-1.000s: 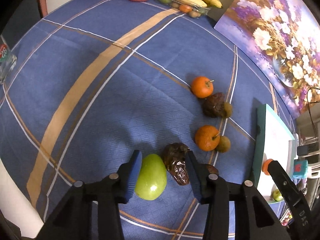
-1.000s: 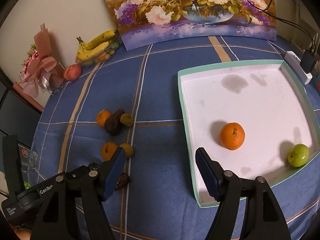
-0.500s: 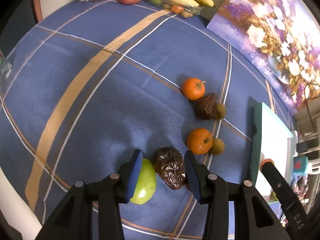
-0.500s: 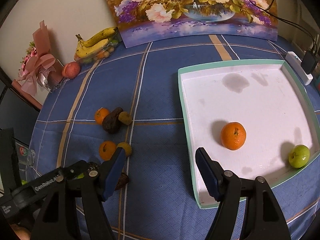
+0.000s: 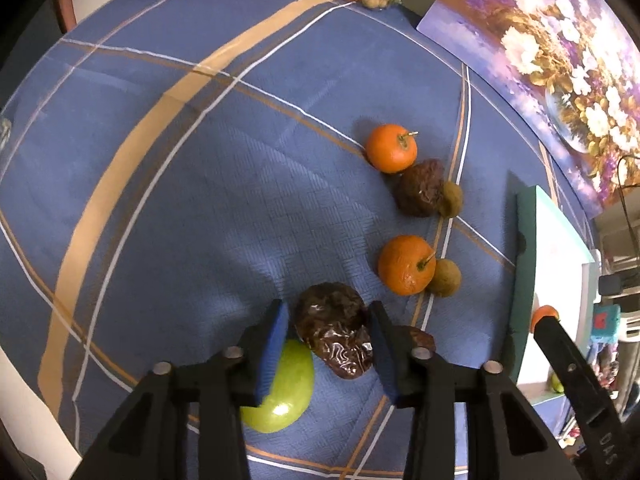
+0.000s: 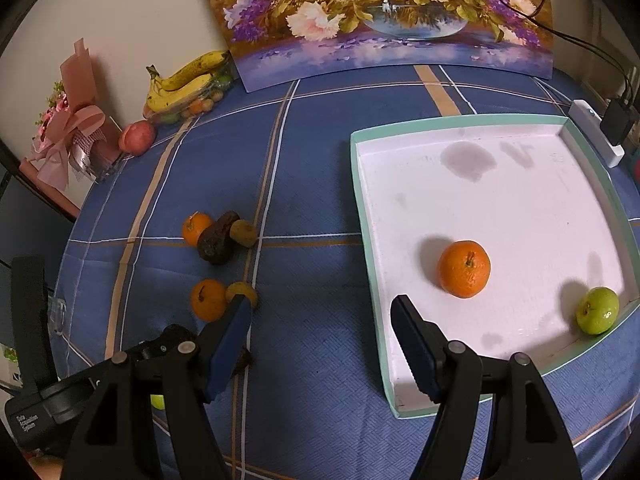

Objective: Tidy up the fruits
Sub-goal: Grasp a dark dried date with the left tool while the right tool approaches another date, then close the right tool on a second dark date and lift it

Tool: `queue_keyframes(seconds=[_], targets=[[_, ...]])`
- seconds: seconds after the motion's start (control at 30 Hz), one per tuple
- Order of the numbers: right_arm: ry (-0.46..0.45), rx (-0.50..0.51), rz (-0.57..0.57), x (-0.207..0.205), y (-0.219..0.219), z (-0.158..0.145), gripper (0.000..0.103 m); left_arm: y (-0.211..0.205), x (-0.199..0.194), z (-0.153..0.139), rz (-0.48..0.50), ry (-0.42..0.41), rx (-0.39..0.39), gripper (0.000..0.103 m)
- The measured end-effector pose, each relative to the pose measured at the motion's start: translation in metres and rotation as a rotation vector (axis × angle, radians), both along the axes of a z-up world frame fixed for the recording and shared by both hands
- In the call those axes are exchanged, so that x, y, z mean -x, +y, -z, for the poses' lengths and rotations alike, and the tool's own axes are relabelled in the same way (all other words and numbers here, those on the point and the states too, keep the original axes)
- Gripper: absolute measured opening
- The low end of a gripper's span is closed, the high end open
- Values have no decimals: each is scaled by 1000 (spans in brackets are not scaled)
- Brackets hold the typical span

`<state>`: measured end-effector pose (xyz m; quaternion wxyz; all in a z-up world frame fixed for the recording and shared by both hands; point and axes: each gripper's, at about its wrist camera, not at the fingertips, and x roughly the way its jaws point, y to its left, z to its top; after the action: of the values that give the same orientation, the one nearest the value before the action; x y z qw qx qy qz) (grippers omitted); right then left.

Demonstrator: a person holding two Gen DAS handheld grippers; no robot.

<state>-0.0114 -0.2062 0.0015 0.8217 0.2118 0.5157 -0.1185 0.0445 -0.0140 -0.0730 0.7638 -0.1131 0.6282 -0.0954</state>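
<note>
**Left gripper closes around the wrinkled dark fruit**

The left gripper points steeply down at the blue plaid tablecloth, and its jaws have just been closing. A wrinkled dark fruit sits between the blue pads; whether the pads already press on it cannot be told. A green apple lies just beside that fruit, partly under the left finger. Toward the tray, two tangerines lie on the cloth, each with a small brownish-green fruit touching it, and a second dark wrinkled fruit lies between the farther pair.

The right gripper hangs with its jaws wide apart and nothing between them, above the cloth at the tray's near left corner. The white tray with a teal rim holds an orange near its front edge and a small green apple in its front right corner. Bananas and a red apple rest at the table's far left edge, beside a flower painting.
</note>
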Motion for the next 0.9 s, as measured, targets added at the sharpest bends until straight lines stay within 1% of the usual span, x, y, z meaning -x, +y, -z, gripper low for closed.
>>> queue_keyframes(seconds=[0.17,0.3,0.37,0.43,0.63,0.7,0.77,0.83,0.9], targets=[[14,-6,-3,-1,1,4,73,3,-1,-1,-20,4,22,39],[27,-22,-32,-5,9,9,73,25,2,-8,-50,-4,31,39],[32,-40,-54,-7,14,12,73,31,0,-11,-66,-14,22,39],[42,-58,-76,-10,20,16,73,38,-2,-14,-79,-28,2,39],[66,-89,-108,-17,37,24,73,63,-11,-28,-134,-109,-132,37],[66,-103,-118,-19,42,26,73,70,-13,-29,-144,-115,-146,37],[65,-112,-136,-23,49,26,73,77,-15,-28,-155,-109,-136,37],[70,-105,-162,-25,58,26,73,83,-17,-25,-161,-83,-86,37],[75,-96,-178,-27,65,25,73,86,-21,-23,-161,-71,-66,37]])
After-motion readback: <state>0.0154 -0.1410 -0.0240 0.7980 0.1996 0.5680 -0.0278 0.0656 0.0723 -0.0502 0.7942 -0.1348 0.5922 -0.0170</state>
